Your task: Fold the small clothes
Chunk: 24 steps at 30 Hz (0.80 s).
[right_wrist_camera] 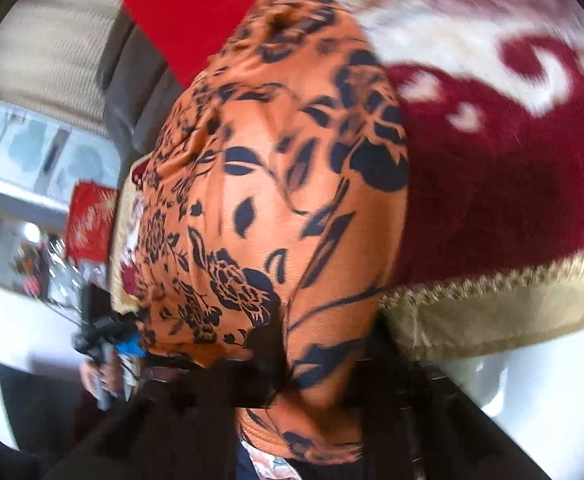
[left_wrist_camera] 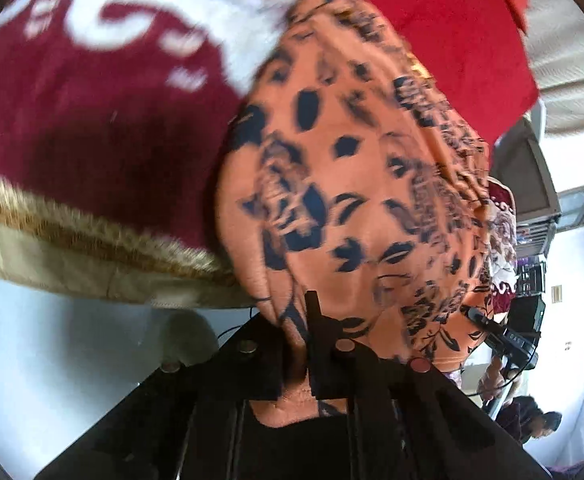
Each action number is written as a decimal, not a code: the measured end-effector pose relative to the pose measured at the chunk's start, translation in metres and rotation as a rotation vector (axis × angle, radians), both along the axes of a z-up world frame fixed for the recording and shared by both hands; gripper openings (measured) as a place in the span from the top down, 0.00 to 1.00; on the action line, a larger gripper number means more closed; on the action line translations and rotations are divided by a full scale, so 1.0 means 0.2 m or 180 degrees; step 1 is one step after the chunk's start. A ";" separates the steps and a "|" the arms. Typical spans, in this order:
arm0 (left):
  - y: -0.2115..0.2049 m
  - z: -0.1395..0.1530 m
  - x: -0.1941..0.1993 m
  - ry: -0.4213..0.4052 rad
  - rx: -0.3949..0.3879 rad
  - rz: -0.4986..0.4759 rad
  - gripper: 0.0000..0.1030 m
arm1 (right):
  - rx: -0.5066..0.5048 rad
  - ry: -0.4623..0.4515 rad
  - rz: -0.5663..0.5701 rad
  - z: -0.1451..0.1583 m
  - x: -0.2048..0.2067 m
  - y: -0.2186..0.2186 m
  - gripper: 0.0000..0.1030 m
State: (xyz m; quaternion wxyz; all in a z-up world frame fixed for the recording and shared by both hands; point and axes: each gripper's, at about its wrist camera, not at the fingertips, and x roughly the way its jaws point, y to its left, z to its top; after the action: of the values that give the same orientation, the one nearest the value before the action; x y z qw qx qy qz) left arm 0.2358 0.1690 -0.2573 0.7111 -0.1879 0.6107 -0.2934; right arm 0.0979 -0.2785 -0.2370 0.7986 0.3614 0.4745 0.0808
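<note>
Over a maroon blanket (left_wrist_camera: 91, 120), both grippers (left_wrist_camera: 316, 344) (right_wrist_camera: 316, 376) pinch the orange garment (left_wrist_camera: 352, 184) (black floral print).

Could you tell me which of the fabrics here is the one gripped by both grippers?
The orange cloth with dark floral print, not the maroon blanket or plain red cloth.

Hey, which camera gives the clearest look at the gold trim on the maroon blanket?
The right wrist view: the gold trim shows its woven pattern fairly sharply beside the orange floral garment. The left wrist view shows the same trim blurred and fuzzy.
</note>
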 end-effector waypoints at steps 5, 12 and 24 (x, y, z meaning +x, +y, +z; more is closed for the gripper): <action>0.03 0.20 0.04 -0.0225 -0.0263 0.0015 0.92 | 0.0132 -0.0350 0.0042 0.16 0.02 0.01 0.92; -0.05 0.49 0.27 -0.0497 -0.0327 -0.0045 0.92 | 0.0243 -0.0862 -0.0097 0.47 0.17 -0.11 0.92; -0.45 0.45 1.38 -0.0270 -0.0078 0.0584 0.88 | 0.1058 -0.0815 -0.1151 0.40 1.11 -0.72 0.85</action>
State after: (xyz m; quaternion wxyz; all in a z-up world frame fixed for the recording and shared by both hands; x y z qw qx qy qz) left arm 0.5111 0.0794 -0.1666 0.7578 -0.2391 0.5567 -0.2421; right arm 0.3199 -0.4230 -0.1566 0.7832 0.5532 0.2777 0.0587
